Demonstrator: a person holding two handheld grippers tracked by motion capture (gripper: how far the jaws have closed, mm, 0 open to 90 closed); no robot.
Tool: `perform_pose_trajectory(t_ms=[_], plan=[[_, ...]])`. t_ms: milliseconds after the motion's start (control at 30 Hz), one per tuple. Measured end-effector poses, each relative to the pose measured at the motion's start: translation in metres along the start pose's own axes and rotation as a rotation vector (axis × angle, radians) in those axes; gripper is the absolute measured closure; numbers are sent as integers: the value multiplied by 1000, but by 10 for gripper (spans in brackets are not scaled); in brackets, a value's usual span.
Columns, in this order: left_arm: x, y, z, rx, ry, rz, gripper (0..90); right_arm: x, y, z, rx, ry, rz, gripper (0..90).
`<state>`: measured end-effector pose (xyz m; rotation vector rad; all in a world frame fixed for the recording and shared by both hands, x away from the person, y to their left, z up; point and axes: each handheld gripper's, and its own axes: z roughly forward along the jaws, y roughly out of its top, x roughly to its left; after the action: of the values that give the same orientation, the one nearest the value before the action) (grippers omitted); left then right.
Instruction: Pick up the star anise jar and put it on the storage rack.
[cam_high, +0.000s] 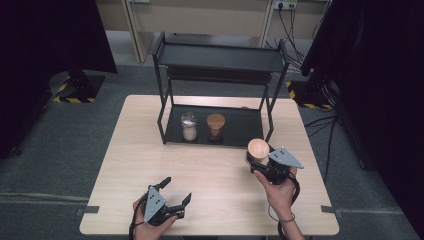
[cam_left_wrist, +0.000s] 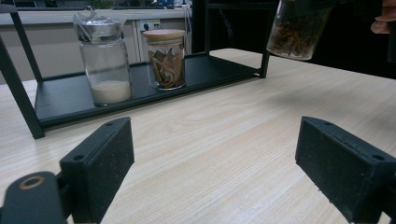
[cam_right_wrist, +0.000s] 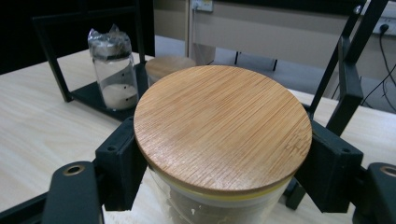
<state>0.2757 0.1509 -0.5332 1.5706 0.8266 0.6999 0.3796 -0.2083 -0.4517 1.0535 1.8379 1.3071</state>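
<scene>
My right gripper (cam_high: 258, 159) is shut on a glass jar with a round bamboo lid (cam_high: 258, 148), held off the table just right of the black rack's front right leg. In the right gripper view both jaws clamp the jar (cam_right_wrist: 224, 126) under its lid. From the left gripper view the held jar (cam_left_wrist: 299, 28) hangs tilted above the tabletop with brown contents inside. My left gripper (cam_high: 178, 189) stands open near the table's front edge, with nothing between its jaws (cam_left_wrist: 212, 154).
A black two-level rack (cam_high: 220, 57) stands at the back of the wooden table (cam_high: 150, 160). On its lower tray (cam_high: 245, 125) are a jar of white powder with a plastic-wrapped top (cam_high: 189, 126) and a bamboo-lidded jar of brown pieces (cam_high: 216, 126). Cables lie on the floor at the right.
</scene>
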Motion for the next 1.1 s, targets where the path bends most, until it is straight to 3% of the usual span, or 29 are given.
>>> perform_pose_trajectory(t_ms=[1100], plan=[[-1,0,0,-1,-4,12,112,0,26,57,29,-49,-4,260]])
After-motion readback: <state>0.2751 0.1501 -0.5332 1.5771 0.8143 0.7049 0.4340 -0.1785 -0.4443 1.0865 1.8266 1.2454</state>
